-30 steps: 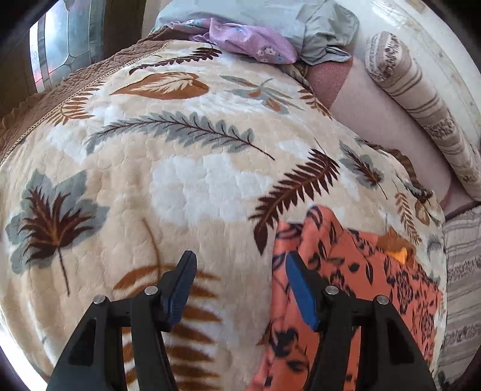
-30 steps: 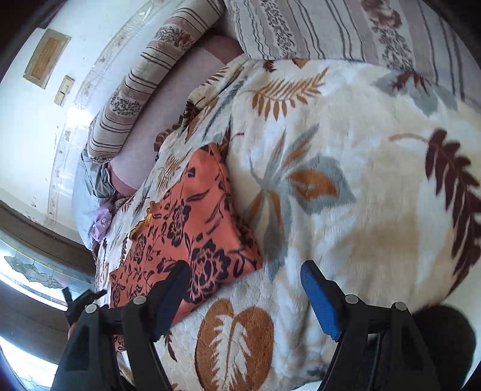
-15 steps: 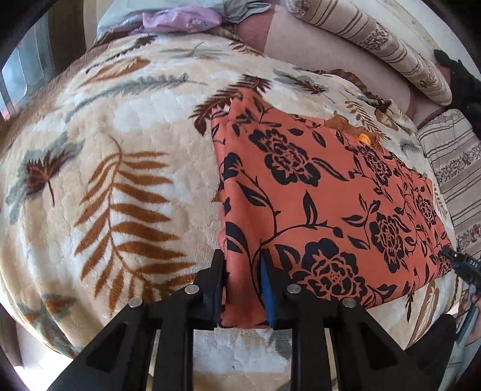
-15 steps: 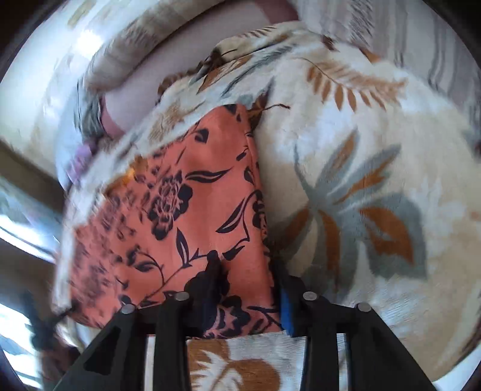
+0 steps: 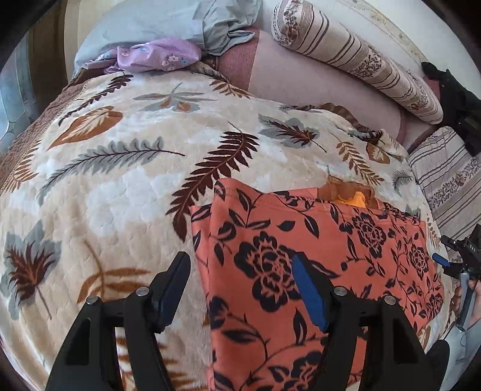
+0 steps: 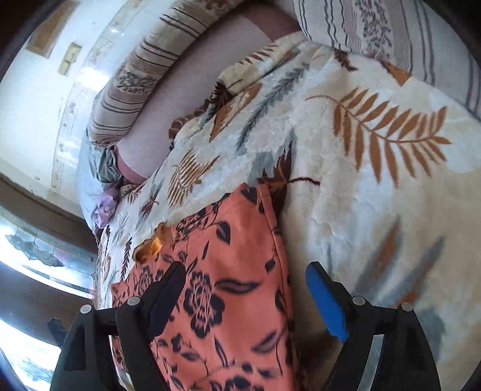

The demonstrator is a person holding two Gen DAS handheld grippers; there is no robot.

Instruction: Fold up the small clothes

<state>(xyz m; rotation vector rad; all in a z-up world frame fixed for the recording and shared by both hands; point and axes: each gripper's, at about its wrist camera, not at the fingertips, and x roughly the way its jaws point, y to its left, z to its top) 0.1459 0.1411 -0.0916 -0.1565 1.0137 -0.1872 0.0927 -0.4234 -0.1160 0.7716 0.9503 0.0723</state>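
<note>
Both hand-held grippers released, smooth floral orange garment [image 5: 315, 258] flat, plush blanket [image 5: 120, 186]

The only lettering is small white print, apparently "DAS", on the black body of the right gripper [image 5: 461, 261] at the left wrist view's right edge; it is too small to be sure, and nothing else bears readable text

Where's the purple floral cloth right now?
Left wrist view, upper left: the purple floral cloth lies at the blanket's far edge, against the grey bedding.
</note>
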